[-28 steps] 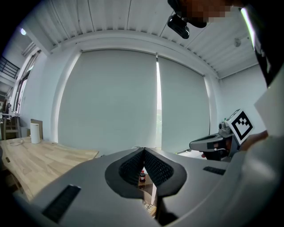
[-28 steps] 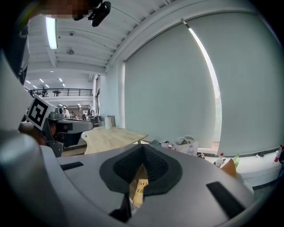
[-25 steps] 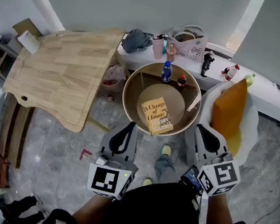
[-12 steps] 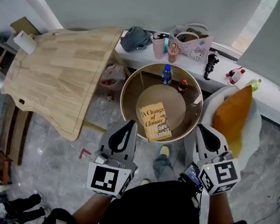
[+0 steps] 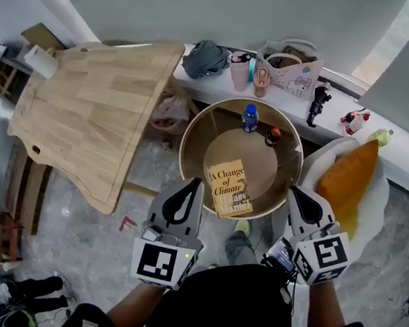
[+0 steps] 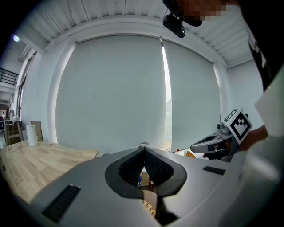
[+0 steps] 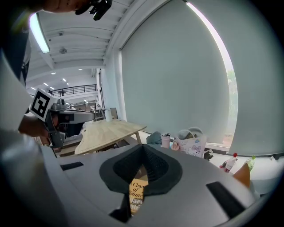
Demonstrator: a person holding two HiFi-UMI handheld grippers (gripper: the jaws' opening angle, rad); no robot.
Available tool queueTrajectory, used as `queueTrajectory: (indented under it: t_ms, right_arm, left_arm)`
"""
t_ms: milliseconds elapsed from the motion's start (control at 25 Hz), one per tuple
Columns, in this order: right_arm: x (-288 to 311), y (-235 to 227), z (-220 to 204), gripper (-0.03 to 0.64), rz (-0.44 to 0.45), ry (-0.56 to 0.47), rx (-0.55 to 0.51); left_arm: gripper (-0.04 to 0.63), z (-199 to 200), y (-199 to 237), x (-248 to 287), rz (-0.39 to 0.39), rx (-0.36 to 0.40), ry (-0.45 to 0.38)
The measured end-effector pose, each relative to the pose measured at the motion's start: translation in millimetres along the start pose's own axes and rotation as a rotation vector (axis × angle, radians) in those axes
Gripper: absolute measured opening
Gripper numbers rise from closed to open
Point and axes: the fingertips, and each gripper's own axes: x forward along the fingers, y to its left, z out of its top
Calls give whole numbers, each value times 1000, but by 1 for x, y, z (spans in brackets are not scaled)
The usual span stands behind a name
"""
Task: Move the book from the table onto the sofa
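Head view, book (image 5: pixel 229 188) on round table (image 5: pixel 261 163), marble floor (image 5: pixel 87 235), left hand-held gripper (image 5: pixel 193 185), right hand-held gripper (image 5: pixel 295 193), both closed

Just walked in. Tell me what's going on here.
A person holds the left tool and right tool, both shut and empty, near the front edge of the round table. The book lies flat on the table, untouched, with a blue bottle and a small dark bottle behind it. An orange cushion sits on a white seat to the right; the book is not there yet.
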Motion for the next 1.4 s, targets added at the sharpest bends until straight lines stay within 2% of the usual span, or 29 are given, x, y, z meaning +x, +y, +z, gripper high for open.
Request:
queueTrajectory:
  t_ms: [520,880,1160,1400]
  right_arm:
    - [23,-31,-12,6,32,27,40]
    - [26,-37,-16,6,-4,28,65]
    - [31,-39,-25,6,-79,43,87]
    - [47,-35,-37,6,-196,85,103]
  left_arm:
    - [9,-9,-9,42,-24,21,43]
    - [9,-10,-9,56,-68,41,44]
    - [9,-21,-4,76,-168,55,63]
    - [9,-33,10,100,-294,77,74]
